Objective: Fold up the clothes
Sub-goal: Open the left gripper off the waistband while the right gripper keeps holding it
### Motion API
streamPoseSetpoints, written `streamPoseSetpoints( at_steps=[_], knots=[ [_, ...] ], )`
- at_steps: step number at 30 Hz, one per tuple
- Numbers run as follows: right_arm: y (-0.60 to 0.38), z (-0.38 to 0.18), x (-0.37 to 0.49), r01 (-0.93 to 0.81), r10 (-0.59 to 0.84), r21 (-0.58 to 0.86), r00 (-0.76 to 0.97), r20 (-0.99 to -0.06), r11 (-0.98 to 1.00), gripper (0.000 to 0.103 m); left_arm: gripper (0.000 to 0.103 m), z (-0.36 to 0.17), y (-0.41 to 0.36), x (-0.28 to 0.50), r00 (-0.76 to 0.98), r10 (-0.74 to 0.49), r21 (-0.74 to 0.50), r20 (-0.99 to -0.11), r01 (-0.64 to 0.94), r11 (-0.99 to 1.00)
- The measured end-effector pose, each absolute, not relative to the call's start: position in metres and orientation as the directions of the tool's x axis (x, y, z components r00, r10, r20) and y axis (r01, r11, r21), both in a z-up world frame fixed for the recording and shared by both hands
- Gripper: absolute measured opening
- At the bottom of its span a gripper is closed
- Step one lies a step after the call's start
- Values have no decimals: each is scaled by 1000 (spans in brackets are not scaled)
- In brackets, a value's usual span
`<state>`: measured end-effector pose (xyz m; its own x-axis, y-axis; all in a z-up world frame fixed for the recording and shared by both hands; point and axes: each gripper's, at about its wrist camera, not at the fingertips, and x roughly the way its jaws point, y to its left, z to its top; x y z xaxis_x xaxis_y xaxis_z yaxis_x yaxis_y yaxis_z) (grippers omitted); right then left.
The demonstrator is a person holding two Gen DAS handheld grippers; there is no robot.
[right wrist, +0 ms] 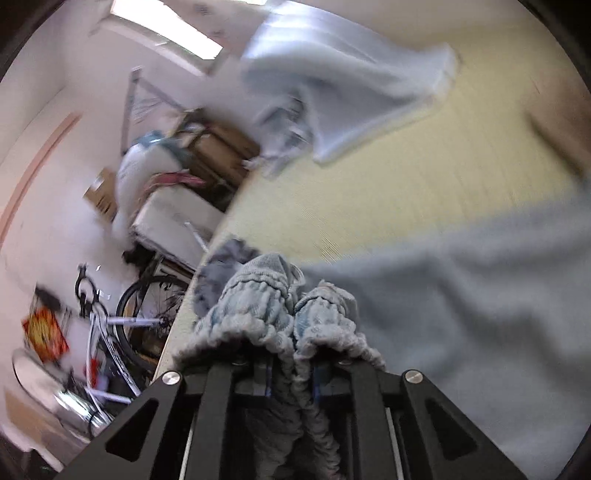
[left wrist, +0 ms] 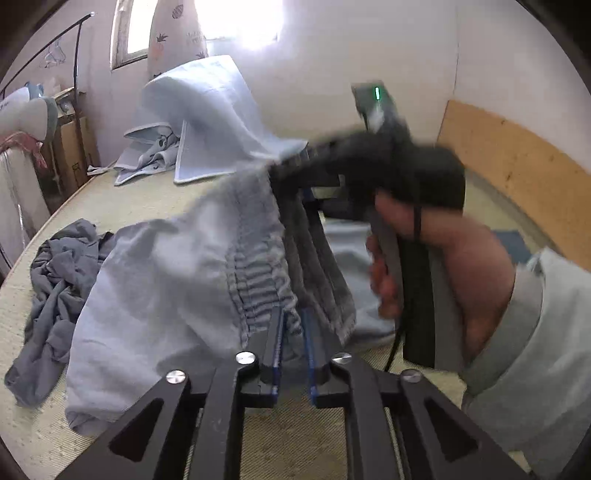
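Both the left gripper (left wrist: pixel 293 332) and right gripper (right wrist: pixel 291 343) pinch the waistband of the pale blue shorts (left wrist: pixel 166 280) hanging over the mat (left wrist: pixel 155 199) (the left looks looser), so bunched elastic could slip free.

2 fisheye views, 1 per wrist, each looking forward along its own tool fingers, both angled downward.

Left wrist view: sits just behind the left tool (left wrist: pixel 293 350), very close to the light blue garment (left wrist: pixel 159 280). Faces across the pale woven mat (left wrist: pixel 140 199) toward a window (left wrist: pixel 236 18) and a white wall. Horizon near level. The right tool (left wrist: pixel 295 173) and the hand holding it (left wrist: pixel 436 254) fill the right side.

Right wrist view: sits just behind the right tool (right wrist: pixel 293 373), gathered waistband (right wrist: pixel 280 314) right at the lens. Strongly rolled; mat edge runs diagonally. Motion blur heavy.

Shared: light blue garment, mat, draped pale blue blanket (left wrist: pixel 207 110) (right wrist: pixel 332 88), dark grey garment (left wrist: pixel 59 280) (right wrist: pixel 221 266).
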<state>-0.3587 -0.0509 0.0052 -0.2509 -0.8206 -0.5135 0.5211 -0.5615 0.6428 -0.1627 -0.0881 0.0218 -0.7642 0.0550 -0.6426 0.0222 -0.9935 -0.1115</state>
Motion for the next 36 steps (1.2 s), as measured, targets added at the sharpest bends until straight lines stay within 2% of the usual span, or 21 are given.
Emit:
streamPoseSetpoints(
  at_steps=[1, 3, 4, 7, 9, 12, 15, 16, 17, 20, 21, 22, 23, 26, 31, 36],
  knots=[
    [-55, 22, -359, 556, -825, 621, -259, -502, -552, 14, 47, 24, -90, -161, -773, 62, -125, -632, 23, -992],
    [-60, 45, -364, 595, -833, 597, -266, -485, -538, 14, 67, 24, -92, -159, -778, 71, -143, -624, 25, -989],
    [-60, 47, -371, 594, -833, 599, -263, -487, -538, 13, 70, 24, -94, -159, -781, 75, -152, -620, 26, -988],
    [-57, 24, -397, 505, -803, 636, -243, -543, -583, 14, 70, 19, -98, -162, -761, 68, -155, -645, 42, -987],
    [-48, -10, -412, 424, -763, 643, -228, -605, -638, 14, 70, 15, -102, -164, -751, 70, -166, -657, 53, -985],
    [-32, -55, -425, 328, -734, 661, -206, -648, -675, 14, 70, 8, -108, -168, -728, 77, -186, -682, 70, -980],
    [-17, -91, -436, 243, -739, 700, -158, -655, -672, 19, 70, -1, -118, -172, -698, 72, -202, -712, 106, -974],
    [-13, -95, -439, 222, -739, 706, -147, -657, -672, 24, 70, -3, -121, -173, -692, 70, -205, -718, 115, -972],
    [-7, -92, -440, 219, -733, 700, -154, -663, -679, 29, 70, -5, -124, -174, -686, 75, -218, -723, 124, -968],
    [8, -70, -432, 268, -698, 647, -200, -688, -714, 30, 71, -11, -131, -175, -669, 80, -242, -739, 153, -958],
    [13, -61, -424, 290, -689, 627, -228, -688, -723, 36, 71, -13, -131, -175, -663, 79, -247, -745, 163, -955],
    [20, -53, -416, 307, -690, 620, -253, -678, -722, 50, 70, -15, -133, -175, -658, 79, -247, -749, 167, -955],
    [26, -46, -409, 316, -698, 624, -266, -665, -715, 56, 70, -16, -136, -176, -654, 78, -247, -752, 170, -954],
    [34, -34, -387, 351, -732, 645, -264, -627, -679, 57, 71, -16, -150, -178, -654, 63, -253, -754, 200, -947],
    [33, -48, -380, 339, -702, 621, -235, -672, -707, 57, 71, -22, -176, -176, -648, 76, -311, -757, 255, -916],
    [28, -64, -403, 293, -709, 647, -233, -665, -704, 57, 71, -18, -191, -173, -670, 55, -322, -740, 281, -904]
  ],
)
